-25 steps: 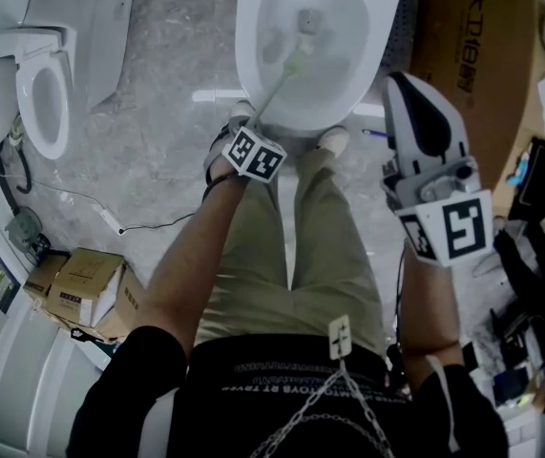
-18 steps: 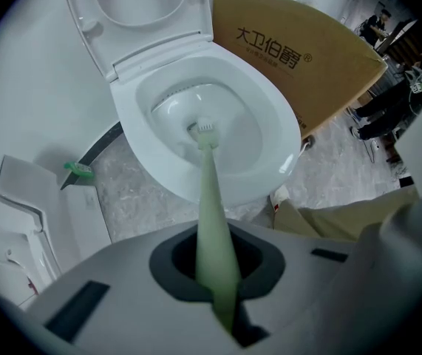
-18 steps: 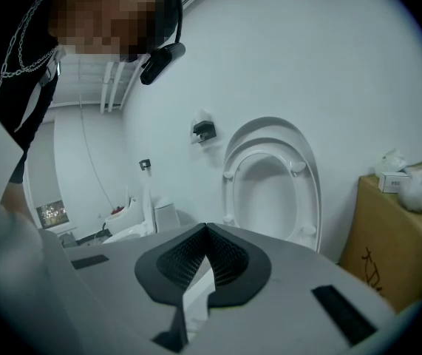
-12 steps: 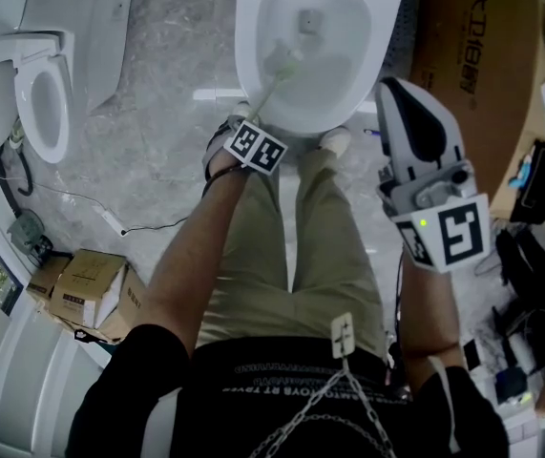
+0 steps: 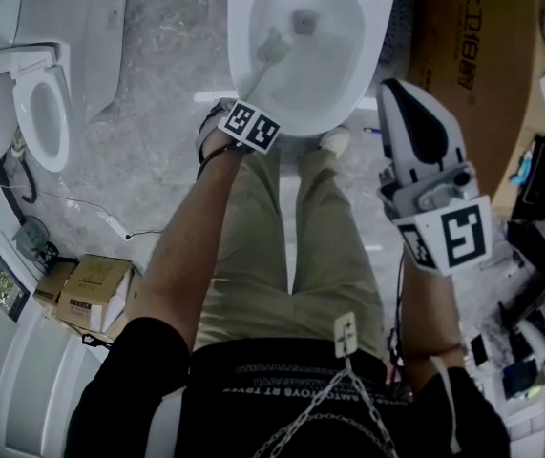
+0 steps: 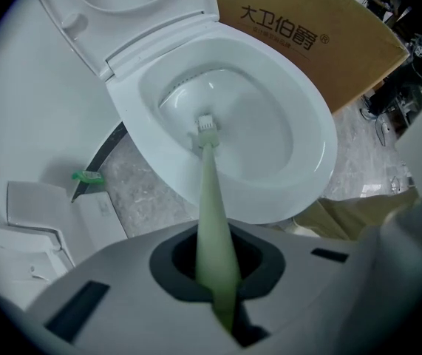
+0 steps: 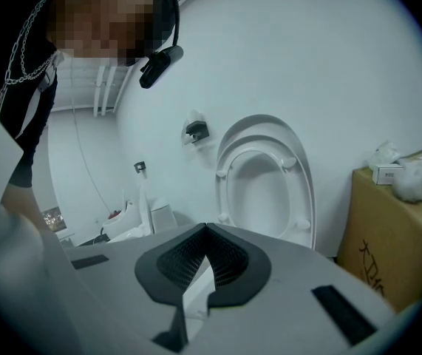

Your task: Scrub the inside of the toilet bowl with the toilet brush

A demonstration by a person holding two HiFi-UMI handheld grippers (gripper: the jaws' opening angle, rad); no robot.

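Now L hand-held gripper [image 5: 250, 122], arm extended, clamps toilet brush [image 5: 264, 70] in bowl [image 5: 239, 55]; R hand-held gripper [image 5: 406, 98] closed.

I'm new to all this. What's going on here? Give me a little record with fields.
Left claw: shut on the toilet brush
Brush head: inside the toilet bowl, toward its left side
Right claw: shut, empty, held off to the right
Lid: raised
Nearby: cardboard box at right, second toilet at left

Cluttered workshop — a spare toilet [image 5: 41, 113], cardboard boxes [image 5: 89, 289], loose cables [image 5: 30, 191]
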